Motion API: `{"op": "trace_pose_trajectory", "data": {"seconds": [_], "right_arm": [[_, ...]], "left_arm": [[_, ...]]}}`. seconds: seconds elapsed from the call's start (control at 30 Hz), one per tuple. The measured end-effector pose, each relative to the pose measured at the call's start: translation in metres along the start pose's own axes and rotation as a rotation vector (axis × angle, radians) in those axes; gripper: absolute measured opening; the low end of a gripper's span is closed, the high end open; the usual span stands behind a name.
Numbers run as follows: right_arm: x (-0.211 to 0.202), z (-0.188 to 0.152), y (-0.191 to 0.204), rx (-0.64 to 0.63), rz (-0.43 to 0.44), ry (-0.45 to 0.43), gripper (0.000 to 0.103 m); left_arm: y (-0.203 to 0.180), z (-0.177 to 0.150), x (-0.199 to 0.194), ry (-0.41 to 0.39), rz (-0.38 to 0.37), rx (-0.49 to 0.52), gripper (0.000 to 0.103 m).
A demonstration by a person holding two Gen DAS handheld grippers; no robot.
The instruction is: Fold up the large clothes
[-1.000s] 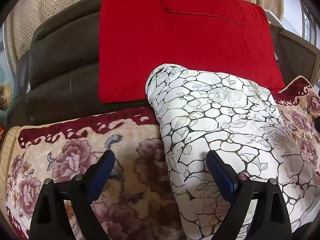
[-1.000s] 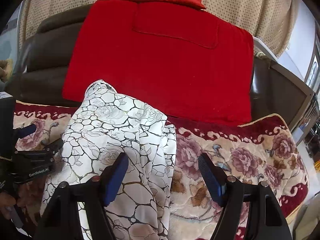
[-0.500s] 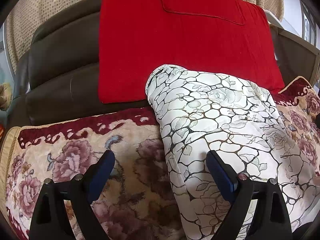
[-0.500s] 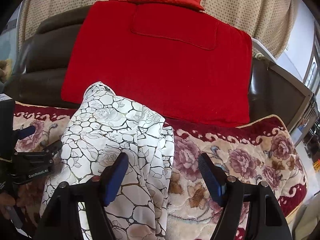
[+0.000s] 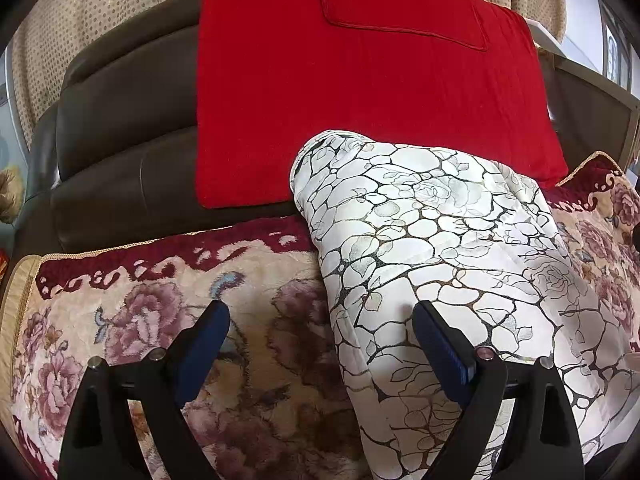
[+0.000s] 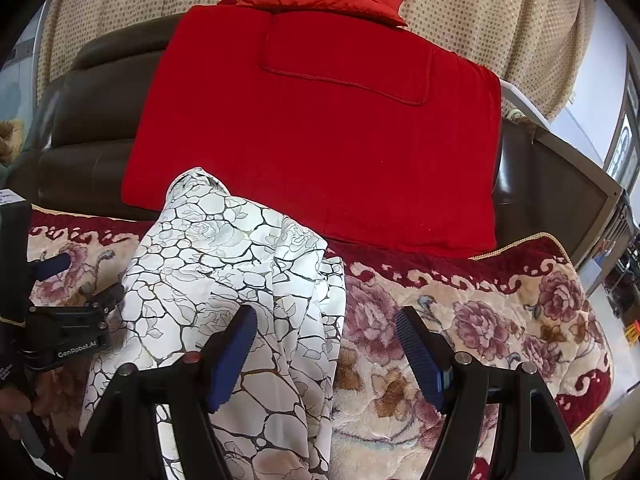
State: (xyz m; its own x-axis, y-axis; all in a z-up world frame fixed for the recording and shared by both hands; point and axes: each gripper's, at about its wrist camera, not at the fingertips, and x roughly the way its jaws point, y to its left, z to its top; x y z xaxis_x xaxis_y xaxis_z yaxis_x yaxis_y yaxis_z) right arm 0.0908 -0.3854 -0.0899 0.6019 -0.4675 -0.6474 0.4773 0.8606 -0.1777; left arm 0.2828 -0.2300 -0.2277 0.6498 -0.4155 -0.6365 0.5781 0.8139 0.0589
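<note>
Smooth, faintly sheeny white cloth garment with black crackle-and-rose print (image 5: 440,240) lies over a plush, fuzzy floral seat cover in cream and maroon (image 6: 480,320). Behind it, a matt red velvety cloth panel (image 6: 320,140) drapes a glossy dark-brown leather sofa back (image 5: 120,140). The gripper frames look like matt black plastic, with ribbed blue pads (image 6: 418,356).

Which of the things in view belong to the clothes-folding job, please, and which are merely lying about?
Part of the job:
- white patterned garment, lying in a long strip on the seat
- left gripper, open
- right gripper, open

Just there:
- red cloth over the sofa back
- floral seat cover
- dotted curtain
</note>
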Motion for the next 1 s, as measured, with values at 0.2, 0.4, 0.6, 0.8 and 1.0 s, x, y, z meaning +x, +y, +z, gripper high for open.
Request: {"op": "trace_pose_trajectory", "data": {"seconds": [0.2, 0.4, 0.6, 0.8, 1.0], "right_arm": [[0.001, 0.001, 0.001, -0.003, 0.002, -0.002, 0.076], [0.002, 0.001, 0.001, -0.001, 0.006, 0.000, 0.076], [0.035, -0.007, -0.018, 0.048, 0.089, 0.078, 0.076], [0.094, -0.036, -0.093, 0.446, 0.385, 0.187, 0.076], [0.127, -0.039, -0.094, 0.535, 0.555, 0.247, 0.076]], "left_arm": [[-0.001, 0.000, 0.000, -0.003, -0.001, 0.001, 0.093], [-0.002, 0.001, 0.000, 0.000, -0.008, 0.006, 0.093], [0.013, 0.002, 0.010, 0.085, -0.134, -0.051, 0.093], [0.034, 0.000, 0.028, 0.181, -0.251, -0.165, 0.093], [0.034, -0.004, 0.044, 0.239, -0.324, -0.212, 0.093]]}}
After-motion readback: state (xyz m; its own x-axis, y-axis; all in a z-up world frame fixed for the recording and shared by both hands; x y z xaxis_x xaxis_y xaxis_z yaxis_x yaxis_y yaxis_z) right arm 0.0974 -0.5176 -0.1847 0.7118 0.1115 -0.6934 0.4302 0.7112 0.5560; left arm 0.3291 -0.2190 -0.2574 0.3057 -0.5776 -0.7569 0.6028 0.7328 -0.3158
